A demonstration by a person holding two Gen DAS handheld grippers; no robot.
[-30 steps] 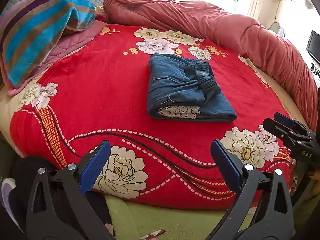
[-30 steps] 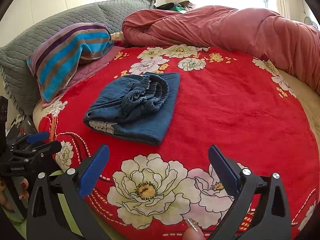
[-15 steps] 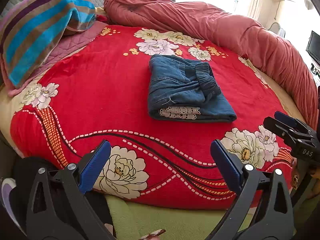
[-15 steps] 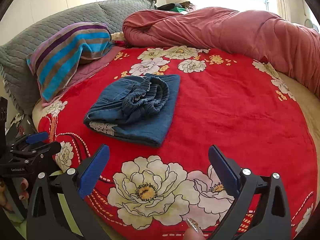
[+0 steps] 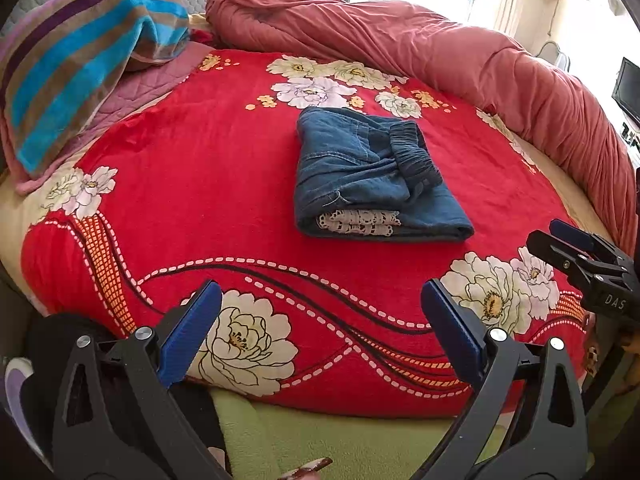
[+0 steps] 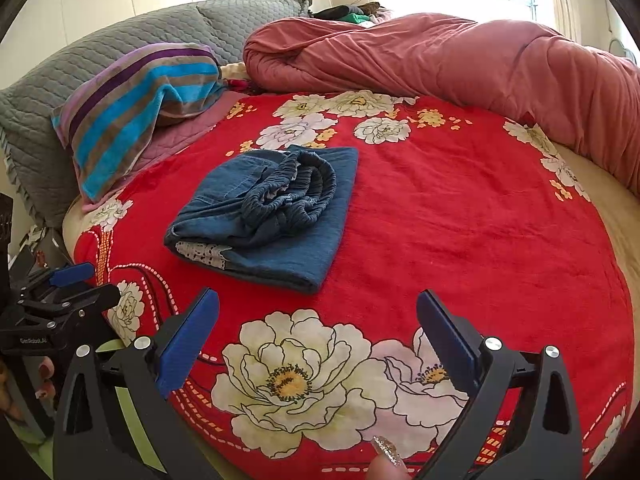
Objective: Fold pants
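Pants (image 5: 372, 184) lie folded mid-blanket (image 5: 200, 184), lace hem facing 6 o'clock, waistband on top. Striped towel (image 5: 80, 60) at 10 o'clock, pink duvet (image 5: 460, 64) from 12 to 3. Left tongs (image 5: 320, 336) and right tongs (image 6: 318, 338) both wide, empty, well short of the pants.

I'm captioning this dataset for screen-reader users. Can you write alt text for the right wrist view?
Folded blue denim pants lie on a red floral blanket, beyond the open right gripper, which holds nothing. The left gripper shows at the left edge; a striped towel and a rolled pink quilt lie behind.
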